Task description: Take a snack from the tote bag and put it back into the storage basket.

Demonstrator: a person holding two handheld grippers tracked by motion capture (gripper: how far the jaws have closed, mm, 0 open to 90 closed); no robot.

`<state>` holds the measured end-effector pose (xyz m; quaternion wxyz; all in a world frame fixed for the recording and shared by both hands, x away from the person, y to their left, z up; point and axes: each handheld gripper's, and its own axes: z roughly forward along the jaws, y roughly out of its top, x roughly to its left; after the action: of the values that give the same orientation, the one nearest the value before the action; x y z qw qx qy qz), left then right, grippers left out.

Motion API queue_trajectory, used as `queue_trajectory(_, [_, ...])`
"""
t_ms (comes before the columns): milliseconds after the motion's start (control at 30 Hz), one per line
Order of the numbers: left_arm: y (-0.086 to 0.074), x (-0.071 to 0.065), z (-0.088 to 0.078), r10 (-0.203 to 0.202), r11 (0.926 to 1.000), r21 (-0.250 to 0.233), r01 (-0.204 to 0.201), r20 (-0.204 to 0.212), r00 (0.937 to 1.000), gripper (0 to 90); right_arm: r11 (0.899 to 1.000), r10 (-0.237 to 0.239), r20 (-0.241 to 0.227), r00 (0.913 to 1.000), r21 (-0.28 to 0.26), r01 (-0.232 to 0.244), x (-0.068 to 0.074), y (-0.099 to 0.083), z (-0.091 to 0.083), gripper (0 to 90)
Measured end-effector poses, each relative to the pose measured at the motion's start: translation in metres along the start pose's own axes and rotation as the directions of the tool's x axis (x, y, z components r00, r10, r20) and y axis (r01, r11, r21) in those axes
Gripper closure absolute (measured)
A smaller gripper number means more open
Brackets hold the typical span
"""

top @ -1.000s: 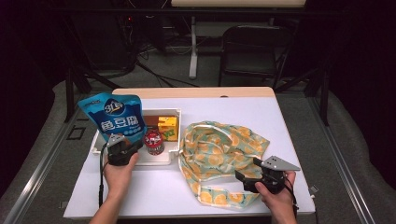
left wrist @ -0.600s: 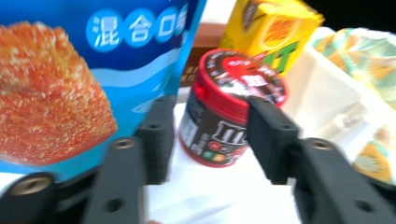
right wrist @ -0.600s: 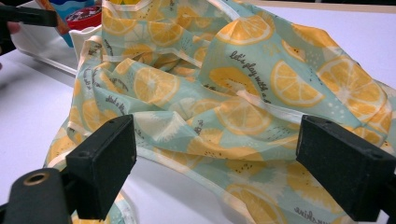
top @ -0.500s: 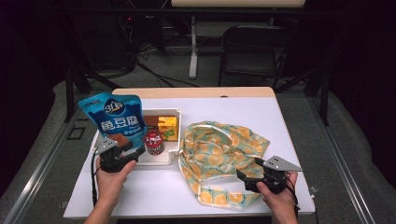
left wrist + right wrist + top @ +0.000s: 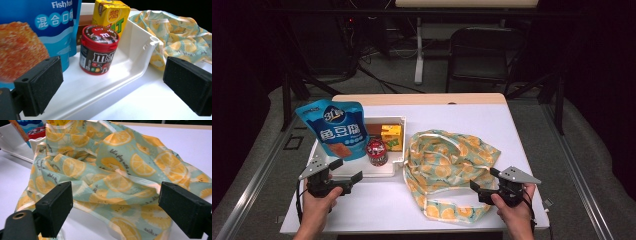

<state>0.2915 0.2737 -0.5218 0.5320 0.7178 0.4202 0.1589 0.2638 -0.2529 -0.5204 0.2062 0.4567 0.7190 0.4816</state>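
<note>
Over at the desk's left, the left gripper (image 5: 343, 175) hangs released, just short of the white tray (image 5: 399, 122).

Left to right now: that gripper sits at the tray's near rim, nothing between its jaws, which have just been opening wide; a second ago it was at the blue snack pouch (image 5: 334, 128), and since then it has pulled back toward the desk's near-left corner. The pouch stands in the tray's left end, the red-lidded candy tub (image 5: 98, 50) just beside it, the yellow drink carton (image 5: 392, 137) behind. Right of the tray lies the crumpled lemon-print bag (image 5: 449, 170), touching the tray's corner. The right gripper (image 5: 479, 190) is unmoved, jaws spread wide apart over the bag's near edge, not pressing it. Bare desk (image 5: 492, 115) lies open beyond the bag.
</note>
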Motion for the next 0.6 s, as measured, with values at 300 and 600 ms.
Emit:
queue_trajectory(300, [-0.01, 0.009, -0.017, -0.021, 0.9998, 0.002, 0.021, -0.014, 0.9997, 0.3, 1.0, 0.012, 0.029, 0.9995, -0.017, -0.012, -0.009, 0.0, -0.008, 11.9])
queue_trajectory(600, [-0.014, 0.012, -0.017, -0.012, 0.9997, 0.018, 0.013, -0.054, 0.9985, 0.2, 1.0, 0.017, 0.043, 0.999, -0.019, -0.016, -0.016, -0.002, -0.011, 11.7])
